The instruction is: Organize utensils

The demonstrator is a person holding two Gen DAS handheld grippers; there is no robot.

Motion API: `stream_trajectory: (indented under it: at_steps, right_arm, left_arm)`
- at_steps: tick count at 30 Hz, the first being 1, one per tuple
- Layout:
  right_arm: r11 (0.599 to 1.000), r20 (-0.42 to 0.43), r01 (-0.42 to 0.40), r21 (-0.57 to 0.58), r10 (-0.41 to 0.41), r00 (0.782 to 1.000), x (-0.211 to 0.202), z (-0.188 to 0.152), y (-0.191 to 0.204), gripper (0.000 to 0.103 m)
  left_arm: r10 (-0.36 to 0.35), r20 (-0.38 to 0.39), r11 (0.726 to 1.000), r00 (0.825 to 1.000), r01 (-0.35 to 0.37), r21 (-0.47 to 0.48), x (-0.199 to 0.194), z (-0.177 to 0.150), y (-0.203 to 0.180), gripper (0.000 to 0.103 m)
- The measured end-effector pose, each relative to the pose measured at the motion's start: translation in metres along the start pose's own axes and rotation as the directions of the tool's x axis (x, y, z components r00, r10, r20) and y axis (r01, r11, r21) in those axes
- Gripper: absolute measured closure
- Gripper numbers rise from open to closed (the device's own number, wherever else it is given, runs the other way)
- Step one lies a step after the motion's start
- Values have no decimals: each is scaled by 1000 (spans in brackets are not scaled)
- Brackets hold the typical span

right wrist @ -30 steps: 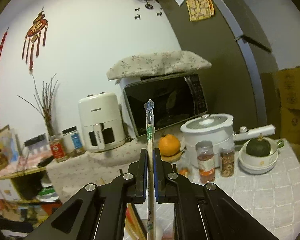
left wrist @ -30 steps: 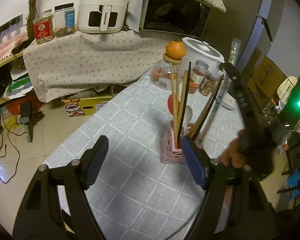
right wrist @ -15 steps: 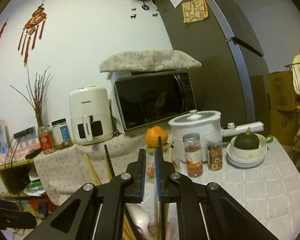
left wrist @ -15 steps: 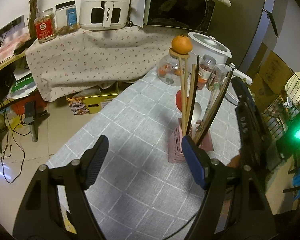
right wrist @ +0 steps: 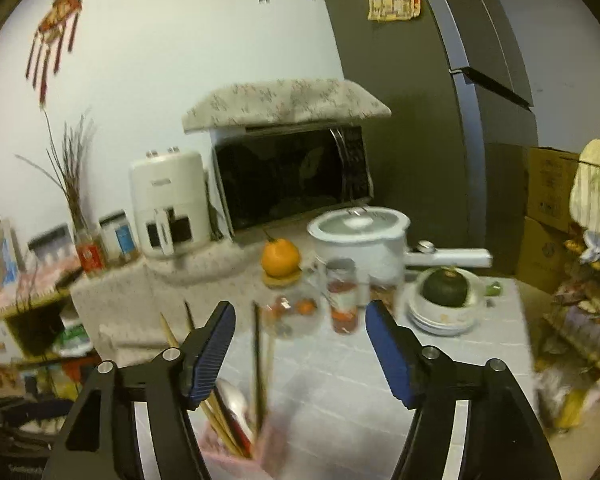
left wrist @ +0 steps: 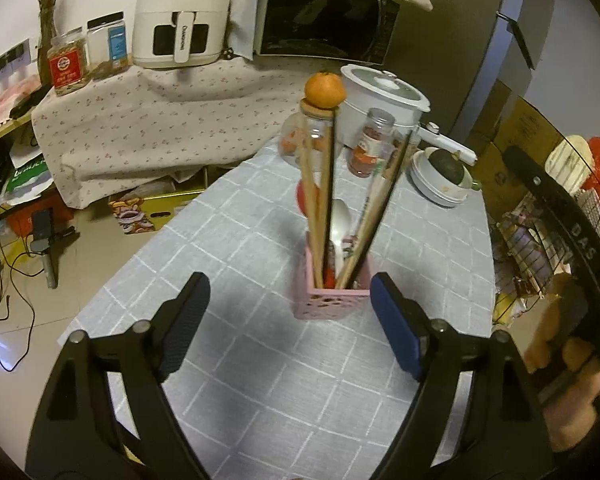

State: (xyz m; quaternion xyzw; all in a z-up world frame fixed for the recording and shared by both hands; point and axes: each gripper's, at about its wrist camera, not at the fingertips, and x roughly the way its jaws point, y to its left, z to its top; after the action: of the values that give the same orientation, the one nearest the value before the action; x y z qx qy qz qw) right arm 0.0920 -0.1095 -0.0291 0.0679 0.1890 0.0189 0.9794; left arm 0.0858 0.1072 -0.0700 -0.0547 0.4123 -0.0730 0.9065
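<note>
Both tools gape with nothing between their pads: left tool (left wrist: 288, 320), right tool (right wrist: 300, 344). The pink holder (left wrist: 334, 300) stands mid-worktop (left wrist: 260, 380) with chopsticks (left wrist: 320, 200) and spoon (left wrist: 340, 220) inside. The air fryer (left wrist: 180, 16) reads "CHANGHONG"; the right tool's arm bears "DAS".

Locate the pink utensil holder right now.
In the left wrist view, the pink utensil holder stands on the checked tablecloth, ahead between the open left hand-held gripper's fingers, with chopsticks and a spoon upright inside.
</note>
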Motion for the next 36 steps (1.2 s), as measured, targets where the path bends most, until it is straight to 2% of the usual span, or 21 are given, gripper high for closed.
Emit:
stream_trajectory:
  at_steps: [3, 6, 8, 10, 11, 14, 18, 23, 28, 36]
  right_arm:
    - [1000, -72, 19, -17, -20, 997, -13, 2, -10, 22]
    - [999, -130, 28, -37, -33, 991, -27, 3, -18, 13]
    - [998, -154, 41, -43, -48, 987, -38, 3, -24, 4]
    - [997, -182, 57, -54, -66, 981, -47, 3, -29, 0]
    - [995, -195, 72, -67, -84, 977, -51, 4, -32, 0]
    - [985, -245, 121, -124, -149, 958, -60, 4, -38, 0]
    - [974, -266, 157, -164, -197, 944, -73, 1, -49, 0]
    - [968, -281, 170, -186, -218, 935, -76, 2, -60, 0]
    - [973, -332, 141, -184, -197, 923, -68, -1, -65, 0]
    - [973, -381, 121, -195, -189, 905, -58, -13, -65, 0]
  left_arm:
    - [23, -4, 1000, 1000, -23, 0, -4, -5, -6, 16]
    - [78, -20, 997, 997, -78, 16, -8, -7, -15, 11]
    - [86, -22, 995, 996, -84, 49, -12, -9, -21, 5]
    - [122, -6, 990, 992, -122, 74, -19, -12, -28, 5]
    - [138, -2, 987, 990, -137, 80, -22, -14, -31, 5]
    - [127, -14, 989, 992, -125, 83, -28, -16, -41, 5]
    - [138, 11, 989, 990, -138, 49, -42, -21, -55, 5]
    - [176, 73, 982, 982, -180, 51, -51, -25, -72, 5]
    - [204, 117, 974, 972, -214, 78, -50, -23, -86, 5]
    - [175, 92, 978, 980, -184, 97, -42, -25, -96, 5]
